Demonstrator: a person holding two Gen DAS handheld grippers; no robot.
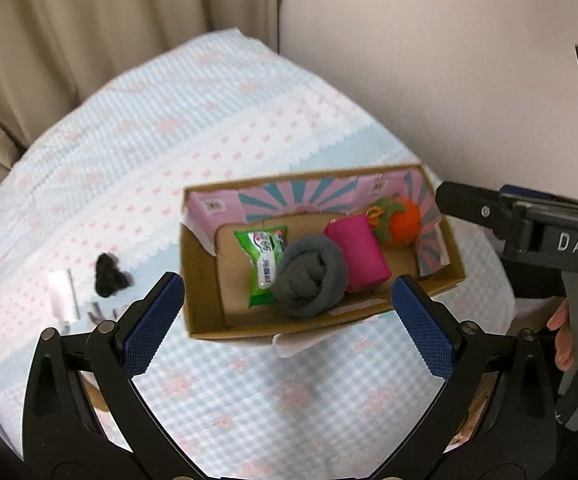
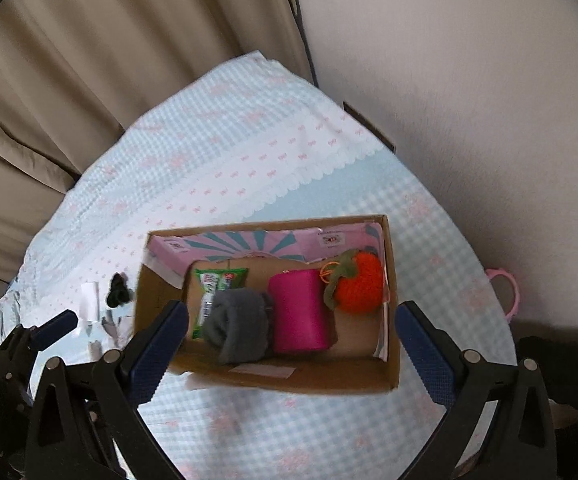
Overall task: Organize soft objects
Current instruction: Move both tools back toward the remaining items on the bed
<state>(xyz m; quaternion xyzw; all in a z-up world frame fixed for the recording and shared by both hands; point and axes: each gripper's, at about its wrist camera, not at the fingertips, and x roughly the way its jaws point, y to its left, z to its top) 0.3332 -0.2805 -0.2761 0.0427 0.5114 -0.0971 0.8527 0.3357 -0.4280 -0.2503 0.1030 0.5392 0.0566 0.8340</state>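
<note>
An open cardboard box (image 1: 201, 276) (image 2: 155, 292) sits on the checked cloth. In it lie a green wipes pack (image 1: 263, 258) (image 2: 213, 284), a rolled grey sock (image 1: 309, 276) (image 2: 237, 326), a magenta pouch (image 1: 357, 252) (image 2: 299, 312) and an orange knitted fruit (image 1: 403, 220) (image 2: 361, 286). My left gripper (image 1: 289, 316) hovers open over the box's near edge, holding nothing. My right gripper (image 2: 291, 344) is open above the box, also with nothing in it; its body shows at the right in the left wrist view.
A small black soft item (image 1: 109, 272) (image 2: 118, 290), a white strip (image 1: 63, 294) (image 2: 88, 300) and small dark bits lie on the cloth left of the box. Beige curtains (image 1: 89, 20) hang behind, a wall to the right. A pink ring (image 2: 507, 292) pokes past the table's right edge.
</note>
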